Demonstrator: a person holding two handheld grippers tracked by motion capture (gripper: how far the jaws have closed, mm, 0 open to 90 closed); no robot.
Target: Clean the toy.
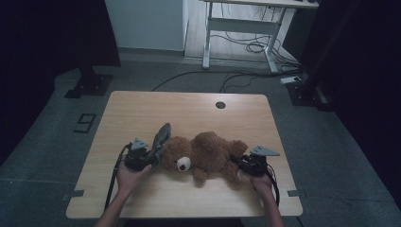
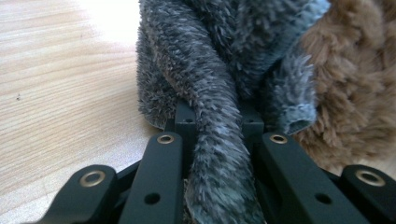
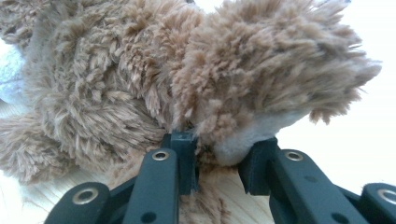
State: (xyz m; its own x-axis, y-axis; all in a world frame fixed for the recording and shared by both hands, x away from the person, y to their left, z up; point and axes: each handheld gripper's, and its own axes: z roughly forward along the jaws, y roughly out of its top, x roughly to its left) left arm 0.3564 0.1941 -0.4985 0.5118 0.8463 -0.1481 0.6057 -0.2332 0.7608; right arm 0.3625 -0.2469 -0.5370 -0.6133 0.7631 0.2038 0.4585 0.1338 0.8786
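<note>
Teddy bear: a brown plush teddy bear [image 1: 203, 158] lies on its back across the near half of the wooden table [image 1: 142, 113], head toward the person's left, legs toward the right.
Grey cloth: a fuzzy grey cloth [image 1: 160, 139], possibly a scarf or small garment, sits bunched against the bear's head, one end rising toward the far side.
Left gripper: the left gripper [image 1: 144, 158] has its jaws closed narrowly around a twisted strand of the grey cloth [image 2: 210, 140], the fabric pinched between them beside the bear's brown fur [image 2: 355, 93].
Right gripper: the right gripper [image 1: 241, 163] holds a foot of the bear [image 3: 261, 93], jaws partly closed on the pale sole and fur.
Step in hand: judging by the two grips, the person is anchoring the toy at one end while working the cloth at the head, either dressing or undressing it; which one cannot be told.
Next move: it likely calls for a steady hold on the foot and a slow pull or wrap of the cloth, since plush slips easily.
Surface: pale wood grain, with a round cable hole [image 1: 220, 105] near the far edge.
Room: dim, grey floor, a white desk frame [image 1: 246, 28] and loose cables [image 1: 255, 47] behind.
</note>
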